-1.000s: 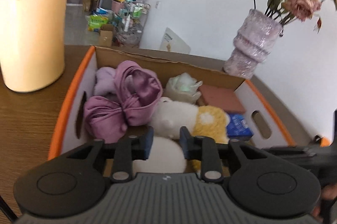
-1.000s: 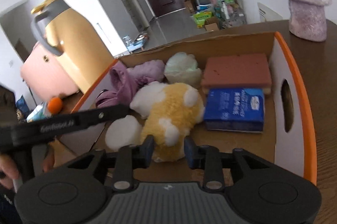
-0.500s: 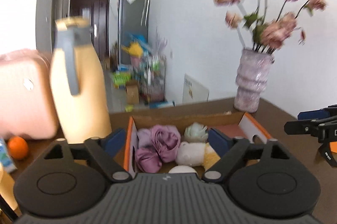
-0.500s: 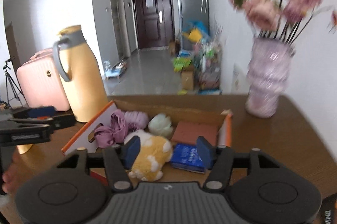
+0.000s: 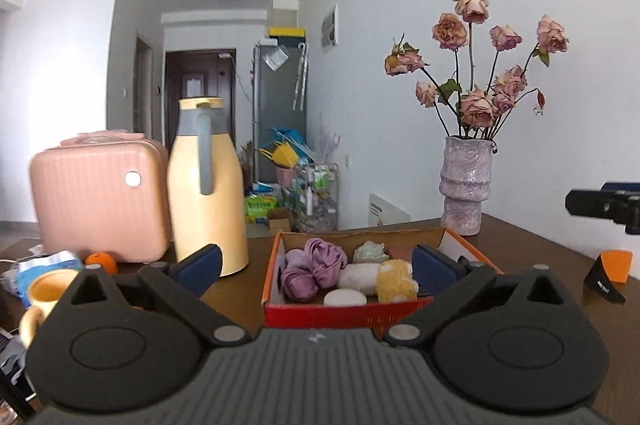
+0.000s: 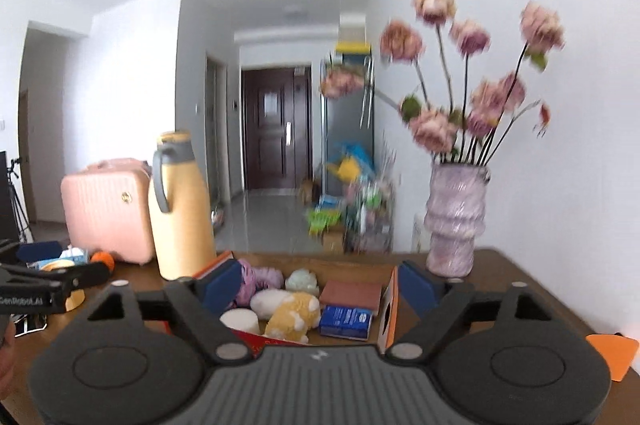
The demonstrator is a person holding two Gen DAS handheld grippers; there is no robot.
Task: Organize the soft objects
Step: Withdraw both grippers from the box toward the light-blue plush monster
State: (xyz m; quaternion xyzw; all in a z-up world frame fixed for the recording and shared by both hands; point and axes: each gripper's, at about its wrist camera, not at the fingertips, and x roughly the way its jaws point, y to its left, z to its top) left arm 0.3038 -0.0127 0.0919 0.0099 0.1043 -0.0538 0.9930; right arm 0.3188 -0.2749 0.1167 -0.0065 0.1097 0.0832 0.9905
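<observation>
Left wrist view: the left gripper (image 5: 316,265) has just been opening and stands spread wide, holding nothing. The box (image 5: 272,273) of soft things sits on the table (image 5: 520,245) beyond it.

Right wrist view: the right gripper (image 6: 318,285), jaws just opened wide, is empty too; the box (image 6: 390,305) with the plush toy (image 6: 294,313) lies ahead.

Home interior, an apartment living space. Wooden bench (image 5: 520,237) carrying a vase of dried roses (image 5: 466,181), a yellow thermos jug (image 5: 208,185) and a pink suitcase (image 5: 100,201). Beyond, a tiled hallway ending at a dark front door (image 6: 276,129), with a grey fridge (image 5: 278,121) and a cluttered wire rack (image 5: 316,193) along white walls.
</observation>
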